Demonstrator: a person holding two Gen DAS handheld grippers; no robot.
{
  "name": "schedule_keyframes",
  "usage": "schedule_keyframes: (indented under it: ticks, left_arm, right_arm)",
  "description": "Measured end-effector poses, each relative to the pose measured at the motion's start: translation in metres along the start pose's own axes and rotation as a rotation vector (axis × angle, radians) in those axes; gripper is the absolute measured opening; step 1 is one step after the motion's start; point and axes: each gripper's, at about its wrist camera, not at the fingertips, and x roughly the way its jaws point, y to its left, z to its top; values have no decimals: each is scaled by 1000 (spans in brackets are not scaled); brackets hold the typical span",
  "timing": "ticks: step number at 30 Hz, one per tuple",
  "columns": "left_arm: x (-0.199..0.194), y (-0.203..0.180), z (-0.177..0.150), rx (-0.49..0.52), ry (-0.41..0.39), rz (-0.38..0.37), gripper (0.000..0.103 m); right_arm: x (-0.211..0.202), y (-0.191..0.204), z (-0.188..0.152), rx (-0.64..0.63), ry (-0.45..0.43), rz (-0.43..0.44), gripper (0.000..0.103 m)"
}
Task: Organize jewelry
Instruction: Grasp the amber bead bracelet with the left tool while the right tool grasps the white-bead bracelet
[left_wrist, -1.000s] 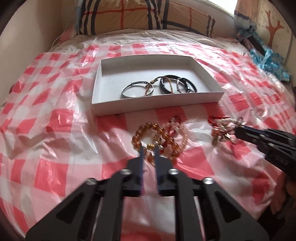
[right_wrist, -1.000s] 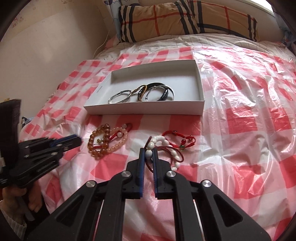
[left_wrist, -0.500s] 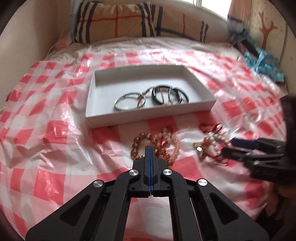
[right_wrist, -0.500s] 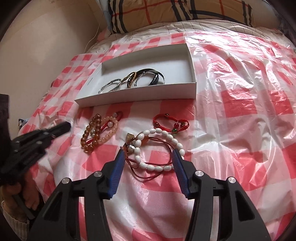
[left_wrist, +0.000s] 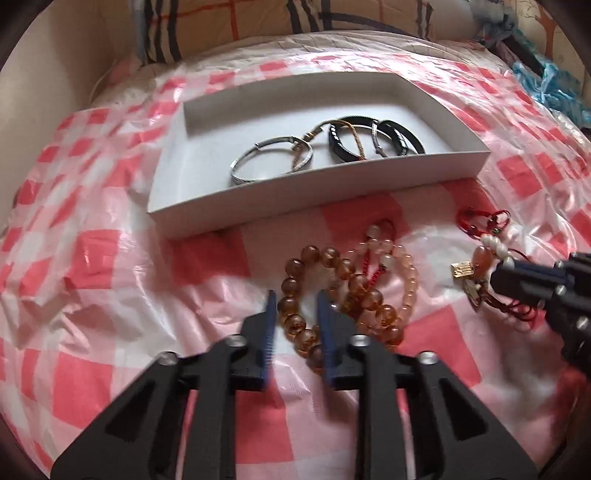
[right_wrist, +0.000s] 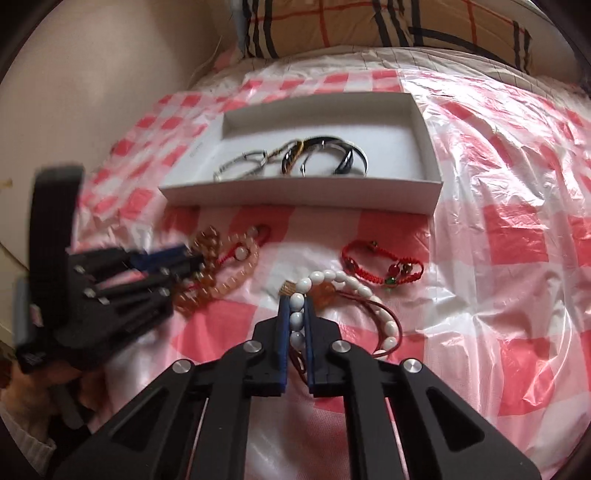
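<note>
On the bed, over a red-and-white checked plastic sheet: a shallow white box holding a silver bangle at the left and, beside it, a tangle of black and metal bangles with a thin brown cord across them. In front of the box, on the sheet: an amber bead bracelet overlapping a paler peach bead bracelet with red cord. Straddling the near-left arc of the amber bracelet, the left gripper, fingers parted with a moderate gap, beads between them but not pinched. Further right on the sheet: a white bead bracelet with a dark red cord, an orange bead and a small gold charm. Closed down on its near-left run of white beads, the right gripper, fingers drawn close with the beads pressed between the blue pads. Just beyond it, lying apart: a red woven cord bracelet with small dark and green beads. Behind the box, at the head of the bed: a plaid pillow.
</note>
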Motion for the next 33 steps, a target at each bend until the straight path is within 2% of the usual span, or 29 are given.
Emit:
schedule_keyframes:
  ticks: [4, 6, 9, 12, 13, 14, 16, 18, 20, 23, 26, 29, 31, 32, 33]
  left_arm:
    - [-31, 5, -6, -30, -52, -82, 10]
    - [-54, 10, -12, -58, -103, -166, 10]
    - [-88, 12, -23, -56, -209, -315, 10]
    - [-110, 12, -35, -53, -276, -440, 10]
    - [-112, 12, -38, -56, -280, -454, 10]
    - [-109, 12, -38, -60, -270, -439, 10]
    - [-92, 14, -40, -72, -214, -364, 10]
    - [-77, 20, -43, -90, -155, -299, 10]
    - [-66, 26, -45, -113, -114, -252, 10]
    - [-62, 33, -47, -131, -99, -228, 10]
    - [-58, 29, -48, -100, -88, -171, 11]
    - [-53, 23, -49, -64, -67, -120, 11]
    - [-54, 22, -48, -57, -70, -104, 12]
    - [-54, 22, -48, -58, -71, -98, 17]
    - [-54, 23, -48, -63, -72, -86, 21]
  right_arm:
    - [-29, -13, -1, 76, -100, 101, 8]
    - [-39, -23, -4, 134, -119, 186, 8]
    - [-45, -28, -5, 176, -124, 257, 8]
    - [-50, -33, -4, 241, -155, 469, 8]
    - [-54, -32, -3, 238, -172, 508, 8]
    - [-56, -29, -2, 219, -172, 498, 8]
    - [-49, -26, -4, 195, -125, 400, 8]
    - [-38, -30, -6, 246, -76, 484, 8]
    - [-42, -21, -4, 190, -83, 443, 8]
    - [-34, -4, -5, 117, -35, 417, 8]
    - [-25, 10, -10, 41, 24, 387, 8]
    - [-13, 19, -19, -38, 73, 302, 9]
    - [-3, 20, -24, -43, 120, 287, 11]
    - [-2, 20, -25, -48, 123, 265, 26]
    - [-3, 20, -26, -58, 113, 241, 52]
